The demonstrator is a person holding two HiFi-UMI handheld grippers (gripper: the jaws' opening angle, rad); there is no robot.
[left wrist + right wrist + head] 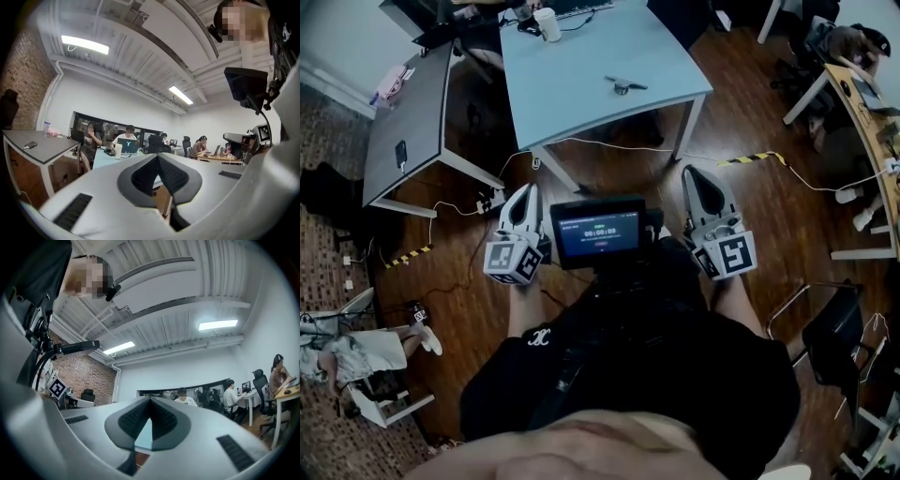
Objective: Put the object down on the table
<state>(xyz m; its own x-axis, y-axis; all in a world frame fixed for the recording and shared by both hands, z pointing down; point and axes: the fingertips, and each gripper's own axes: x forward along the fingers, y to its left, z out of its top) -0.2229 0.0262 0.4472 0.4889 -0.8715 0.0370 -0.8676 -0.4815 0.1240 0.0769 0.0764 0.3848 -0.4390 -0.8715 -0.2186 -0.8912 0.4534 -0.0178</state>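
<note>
A small dark object lies on the light blue table, far ahead of both grippers. My left gripper is held over the wooden floor in front of my body, its jaws closed tip to tip with nothing between them. My right gripper is level with it on the other side, also shut and empty. In the left gripper view the pads meet at the left gripper's tip. The right gripper view shows the right gripper closed the same way, pointing across the room.
A white cup stands at the blue table's far end. A grey table with a phone is at the left. Cables and striped tape cross the floor. A screen sits between the grippers. A chair stands at the right.
</note>
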